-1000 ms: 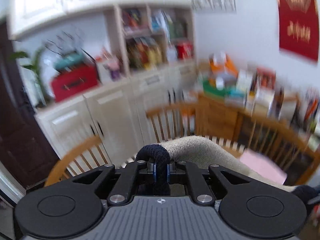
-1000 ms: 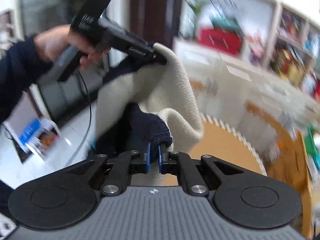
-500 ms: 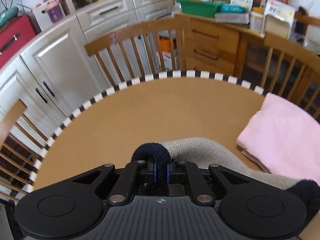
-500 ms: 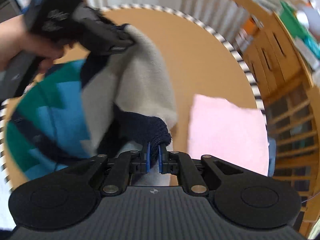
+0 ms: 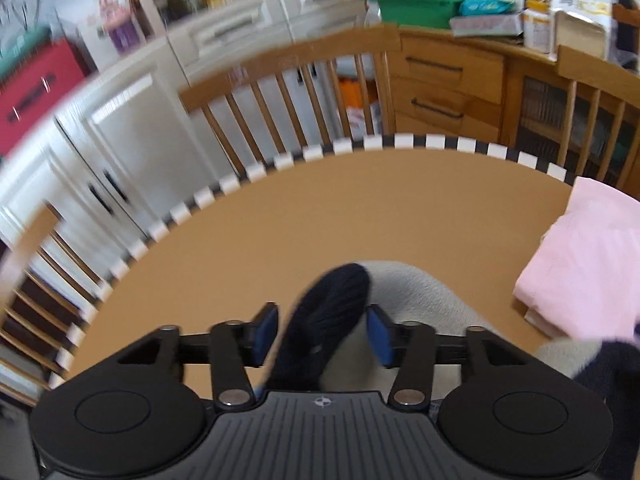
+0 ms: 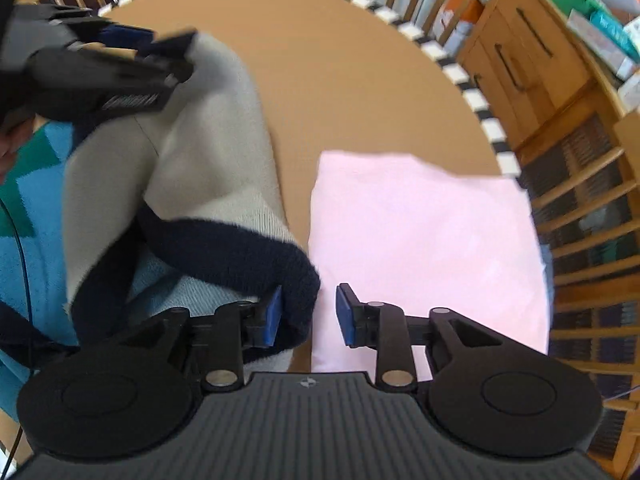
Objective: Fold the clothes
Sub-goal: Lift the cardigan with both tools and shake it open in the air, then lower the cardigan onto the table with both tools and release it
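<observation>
1. The right gripper (image 6: pixel 307 314), black with blue pads, points down at a round tan table with a black-and-white checked rim (image 6: pixel 472 98); its jaws are opening.
2. The navy ribbed hem of a beige knit sweater (image 6: pixel 208 168) lies against the left pad, clear of the right one.
3. A folded pink cloth (image 6: pixel 424 240) lies just beside the sweater, near the table's right edge.
4. The left gripper (image 6: pixel 160 46), blurred at upper left, is over the sweater's far end.

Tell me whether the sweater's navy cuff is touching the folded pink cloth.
Cannot tell. In the right wrist view the navy cuff overlaps the edge of the pink cloth, but whether it rests on it or hangs above is unclear.
</observation>
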A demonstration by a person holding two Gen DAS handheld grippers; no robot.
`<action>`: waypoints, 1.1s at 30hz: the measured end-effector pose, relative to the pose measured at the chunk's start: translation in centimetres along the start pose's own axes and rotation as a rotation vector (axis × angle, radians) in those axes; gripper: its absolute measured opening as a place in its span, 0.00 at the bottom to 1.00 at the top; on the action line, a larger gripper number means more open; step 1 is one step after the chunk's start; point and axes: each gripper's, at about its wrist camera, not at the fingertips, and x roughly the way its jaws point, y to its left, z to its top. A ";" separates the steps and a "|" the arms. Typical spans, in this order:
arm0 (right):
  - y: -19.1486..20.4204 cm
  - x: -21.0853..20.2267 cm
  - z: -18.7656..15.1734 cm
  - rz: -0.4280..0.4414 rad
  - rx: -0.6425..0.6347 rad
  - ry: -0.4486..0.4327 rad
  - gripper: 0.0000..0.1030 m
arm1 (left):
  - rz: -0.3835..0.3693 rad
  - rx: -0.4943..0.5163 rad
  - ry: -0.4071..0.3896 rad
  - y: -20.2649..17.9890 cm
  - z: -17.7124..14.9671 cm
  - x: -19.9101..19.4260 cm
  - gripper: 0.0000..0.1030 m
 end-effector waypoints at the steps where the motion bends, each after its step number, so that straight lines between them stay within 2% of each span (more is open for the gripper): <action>1: 0.2 -1.3 0.1 -0.010 -0.001 -0.026 0.32 | 0.001 0.009 -0.024 0.6 -0.5 -1.5 0.58; 3: 0.9 -3.8 0.1 0.001 -0.016 -0.089 0.33 | -0.008 -0.005 -0.081 2.2 -1.9 -5.0 0.70; 4: 1.3 -5.2 0.0 0.018 -0.026 -0.124 0.37 | -0.018 -0.030 -0.113 3.3 -3.0 -7.1 0.74; 5: 1.8 -6.4 -0.1 0.037 -0.037 -0.155 0.40 | -0.026 -0.062 -0.138 4.6 -4.4 -9.2 0.83; 6: 2.6 -7.1 -0.2 0.069 -0.046 -0.172 0.45 | -0.032 -0.094 -0.158 5.9 -5.9 -11.3 0.86; 8: 4.1 -8.5 -0.5 0.131 -0.064 -0.204 0.46 | -0.035 -0.154 -0.172 8.5 -9.2 -14.8 0.87; 10: 6.1 -8.3 -0.7 0.160 -0.067 -0.216 0.45 | 0.006 -0.197 -0.145 10.9 -13.0 -16.8 0.88; 12: 7.8 -7.2 -0.7 0.166 -0.072 -0.220 0.45 | 0.082 -0.233 -0.109 13.1 -17.0 -18.3 0.90; 15: 9.9 -4.4 -0.3 0.157 -0.086 -0.217 0.45 | 0.157 -0.294 -0.016 15.4 -22.5 -18.0 0.90; 18: 11.1 -0.9 0.9 0.116 -0.076 -0.226 0.45 | 0.197 -0.359 0.032 16.6 -25.8 -16.7 0.89; 21: 11.6 1.1 2.1 0.105 -0.015 -0.241 0.48 | 0.219 -0.424 0.000 17.6 -26.5 -15.6 0.89; 24: 11.8 2.6 3.1 0.111 0.043 -0.229 0.50 | 0.202 -0.466 0.008 18.4 -25.4 -13.4 0.90; 26: 12.2 3.3 3.4 0.103 0.028 -0.228 0.35 | 0.198 -0.457 0.057 18.1 -24.8 -11.3 0.90; 27: 12.4 3.5 3.5 0.106 0.018 -0.224 0.09 | 0.198 -0.451 0.088 18.0 -24.7 -10.4 0.88; 28: 12.4 3.6 3.4 0.124 0.017 -0.218 0.01 | 0.188 -0.451 0.116 17.8 -24.6 -9.5 0.83; 29: 12.5 3.6 3.4 0.143 0.016 -0.214 0.01 | 0.147 -0.469 0.132 17.5 -24.6 -8.9 0.60; 30: 12.3 3.3 3.3 0.168 0.019 -0.214 0.00 | 0.106 -0.486 0.149 17.1 -24.6 -8.3 0.26; 31: 12.2 3.0 3.1 0.189 0.019 -0.218 0.00 | 0.065 -0.503 0.165 16.8 -24.7 -7.8 0.14; 32: 12.1 2.3 3.0 0.197 0.011 -0.234 0.00 | 0.039 -0.521 0.172 16.5 -24.7 -7.5 0.11; 33: 11.9 1.7 2.9 0.205 0.004 -0.250 0.00 | 0.060 -0.536 0.152 16.3 -24.8 -8.1 0.08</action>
